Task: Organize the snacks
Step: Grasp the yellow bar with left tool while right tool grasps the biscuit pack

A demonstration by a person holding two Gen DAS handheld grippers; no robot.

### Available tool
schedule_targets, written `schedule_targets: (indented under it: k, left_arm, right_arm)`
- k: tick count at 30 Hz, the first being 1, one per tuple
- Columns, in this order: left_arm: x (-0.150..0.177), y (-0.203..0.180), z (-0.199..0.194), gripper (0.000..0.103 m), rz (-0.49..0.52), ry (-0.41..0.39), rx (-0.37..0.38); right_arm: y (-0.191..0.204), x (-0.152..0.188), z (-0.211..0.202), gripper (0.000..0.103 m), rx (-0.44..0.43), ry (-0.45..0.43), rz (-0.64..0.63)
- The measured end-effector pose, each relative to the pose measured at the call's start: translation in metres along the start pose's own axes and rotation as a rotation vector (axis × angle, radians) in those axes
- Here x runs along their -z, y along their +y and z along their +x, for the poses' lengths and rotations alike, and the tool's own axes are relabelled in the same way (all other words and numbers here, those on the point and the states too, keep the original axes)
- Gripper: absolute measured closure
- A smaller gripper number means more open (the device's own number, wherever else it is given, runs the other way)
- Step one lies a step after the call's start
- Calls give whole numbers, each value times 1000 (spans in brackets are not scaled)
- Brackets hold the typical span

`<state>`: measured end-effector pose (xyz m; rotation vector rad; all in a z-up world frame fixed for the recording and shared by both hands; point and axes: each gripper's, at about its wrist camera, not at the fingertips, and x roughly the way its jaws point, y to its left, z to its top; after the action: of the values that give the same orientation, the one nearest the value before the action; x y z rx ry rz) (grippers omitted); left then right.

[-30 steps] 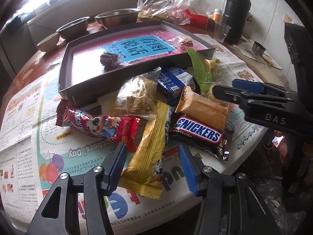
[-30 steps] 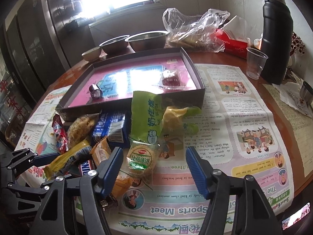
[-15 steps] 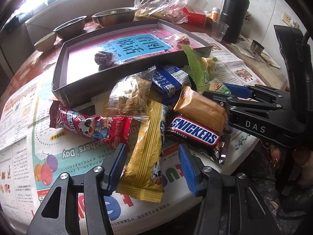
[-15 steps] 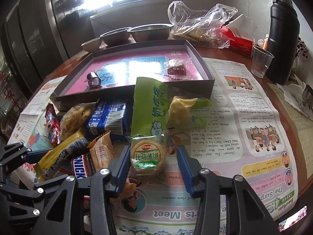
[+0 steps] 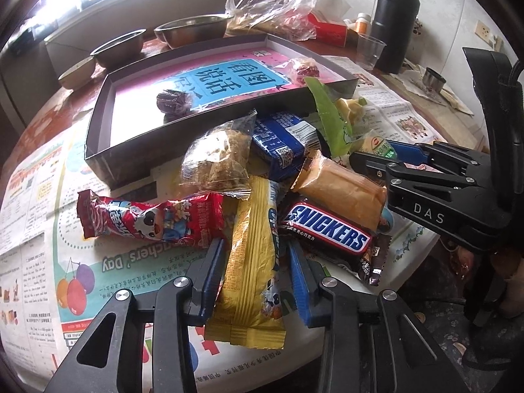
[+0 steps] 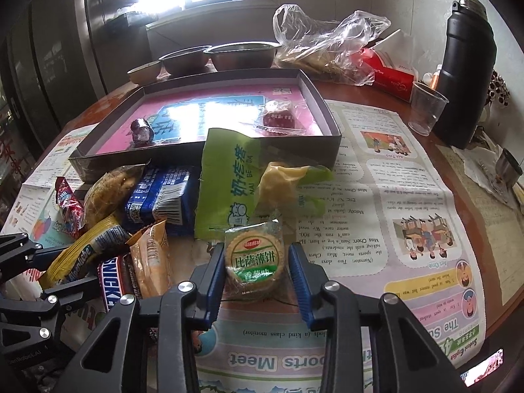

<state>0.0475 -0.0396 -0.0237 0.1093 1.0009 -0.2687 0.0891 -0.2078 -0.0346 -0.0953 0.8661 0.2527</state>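
The right gripper (image 6: 256, 270) brackets a round cracker pack (image 6: 254, 261) on the newspaper (image 6: 376, 229), jaws open, barely clear. The left gripper (image 5: 252, 267) likewise straddles a long yellow wafer bar (image 5: 251, 258). Both seem light, crinkly, crushable; grip mid-body, gently. The box (image 5: 98, 137) lies beyond.

Round wooden table (image 6: 376, 91) covered in front by newspaper sheets (image 6: 402, 203). On the paper: a shallow box (image 6: 209, 150) and a heap of snack packets (image 5: 262, 196). On bare wood behind: metal bowls (image 6: 242, 54), a plastic bag (image 6: 327, 42), a cup (image 6: 425, 108), a black flask (image 6: 465, 75).
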Motion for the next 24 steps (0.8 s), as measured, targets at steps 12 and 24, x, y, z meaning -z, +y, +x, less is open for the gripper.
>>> schedule_targets:
  k: [12,24]
  left_arm:
    - [0,-4,2,75,14,-22,-25]
    - [0,0,-1,83,8,-18,18]
  right_arm:
    - [-8,0,0,69,1,-13,30]
    - [-16,-3,0,69,-20,-8,76]
